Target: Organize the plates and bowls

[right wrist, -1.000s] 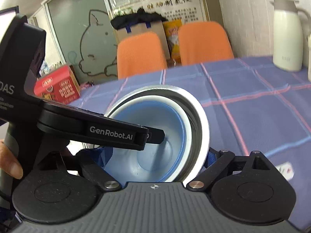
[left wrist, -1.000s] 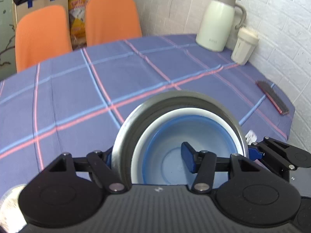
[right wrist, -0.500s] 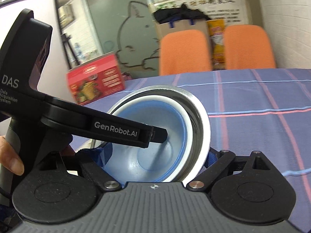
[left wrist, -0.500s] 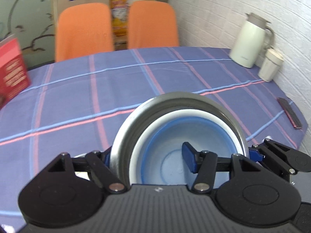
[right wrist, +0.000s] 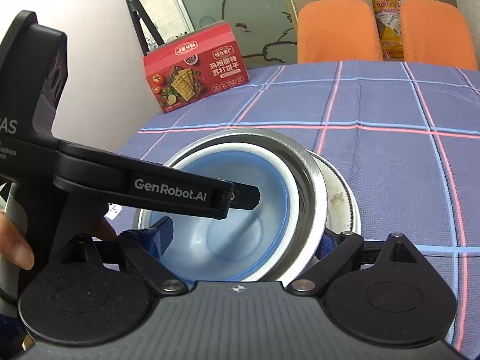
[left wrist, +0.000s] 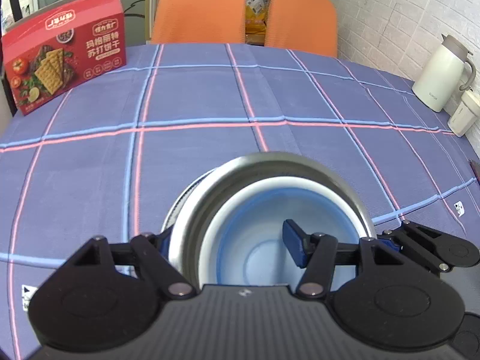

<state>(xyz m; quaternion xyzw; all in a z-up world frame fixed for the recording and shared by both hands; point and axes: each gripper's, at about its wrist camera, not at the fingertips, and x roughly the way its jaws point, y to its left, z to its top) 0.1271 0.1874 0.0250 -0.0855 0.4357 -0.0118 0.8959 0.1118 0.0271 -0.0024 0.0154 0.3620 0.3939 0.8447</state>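
Observation:
A steel bowl (left wrist: 270, 165) holds a nested white-rimmed blue bowl (left wrist: 258, 258). My left gripper (left wrist: 228, 243) is shut on the stack's wall, with one blue pad (left wrist: 292, 246) inside the blue bowl and the other finger outside. My right gripper (right wrist: 243, 240) is shut on the same stack (right wrist: 303, 162), one pad inside and one outside its right wall. A left gripper finger (right wrist: 186, 192) crosses over the blue bowl (right wrist: 240, 225). A white plate (right wrist: 339, 198) lies on the tablecloth under the stack, its edge (left wrist: 180, 198) peeking out; whether they touch is unclear.
A red cracker box (left wrist: 63, 51) stands at the table's far left. A white jug (left wrist: 438, 75) and a cup (left wrist: 462, 114) sit by the brick wall on the right. Two orange chairs (left wrist: 198, 12) stand behind the table. A person's hand (right wrist: 15, 246) holds the left gripper.
Both grippers have carried the bowl stack leftward across the table. The cracker box has come into view, the jug has slid right, and a plate now shows beneath the stack.

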